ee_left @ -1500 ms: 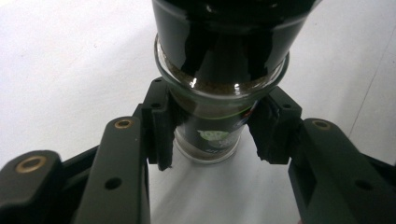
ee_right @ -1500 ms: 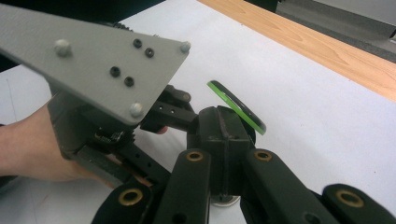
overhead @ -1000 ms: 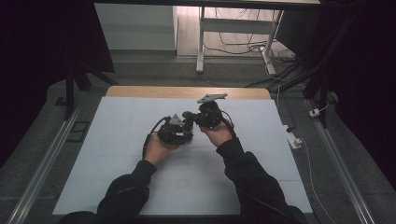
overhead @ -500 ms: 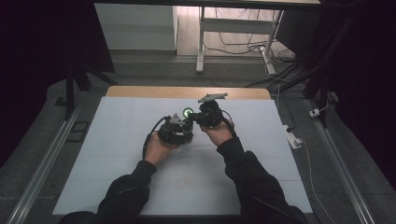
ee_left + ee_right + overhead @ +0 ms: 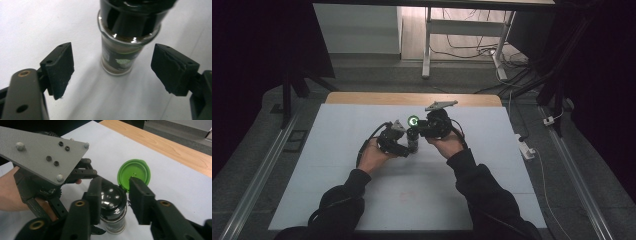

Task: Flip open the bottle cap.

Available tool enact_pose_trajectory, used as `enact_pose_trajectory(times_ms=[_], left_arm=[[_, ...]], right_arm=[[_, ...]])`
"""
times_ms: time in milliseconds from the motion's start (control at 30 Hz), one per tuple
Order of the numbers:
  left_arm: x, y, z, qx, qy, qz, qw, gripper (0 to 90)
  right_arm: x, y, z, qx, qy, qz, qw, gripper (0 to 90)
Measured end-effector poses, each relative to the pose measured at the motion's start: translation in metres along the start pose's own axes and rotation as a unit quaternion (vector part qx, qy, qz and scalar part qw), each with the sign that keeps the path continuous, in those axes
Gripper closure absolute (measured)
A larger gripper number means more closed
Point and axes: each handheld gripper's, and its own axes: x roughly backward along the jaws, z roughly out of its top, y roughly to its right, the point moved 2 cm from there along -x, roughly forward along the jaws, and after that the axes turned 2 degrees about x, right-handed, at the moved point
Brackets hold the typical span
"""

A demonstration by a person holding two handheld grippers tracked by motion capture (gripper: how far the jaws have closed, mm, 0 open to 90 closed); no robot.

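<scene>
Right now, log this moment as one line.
spice jar: upright on table | green lid: flipped open | left gripper: just opened, astride jar | right gripper: opening around cap

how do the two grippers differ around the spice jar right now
The left gripper comes at the spice jar from the side, low by its glass body; its jaws have just been opening and stand clear of the glass. The right gripper comes from above, its jaws astride the black shaker top beside the flipped green lid, also just opening. Both bracket the same jar.
</scene>
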Motion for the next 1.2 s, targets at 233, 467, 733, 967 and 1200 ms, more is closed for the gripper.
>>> enact_pose_trajectory(times_ms=[233, 467, 733, 967, 1200], left_arm=[[0.014, -0.002, -0.001, 0.013, 0.009, -0.023, 0.9996, 10.4], [0.03, -0.003, -0.003, 0.024, 0.014, -0.038, 0.9989, 3.7], [0.048, 0.001, -0.013, 0.024, 0.007, -0.047, 0.9986, 2.4], [0.068, 0.005, -0.023, 0.025, -0.002, -0.055, 0.9982, 2.0], [0.092, 0.01, -0.037, 0.032, 0.004, -0.051, 0.9981, 1.7]], right_arm=[[0.007, 0.002, -0.006, -0.005, -0.004, -0.004, 1.0, 45.9], [0.012, 0.001, -0.011, -0.01, -0.001, -0.006, 0.9999, 32.0], [0.023, -0.005, -0.016, -0.008, -0.003, -0.004, 1.0, 21.5], [0.034, -0.012, -0.023, -0.003, -0.009, 0.0, 1.0, 14.4], [0.047, -0.02, -0.035, 0.004, -0.017, -0.001, 0.9998, 9.5]])
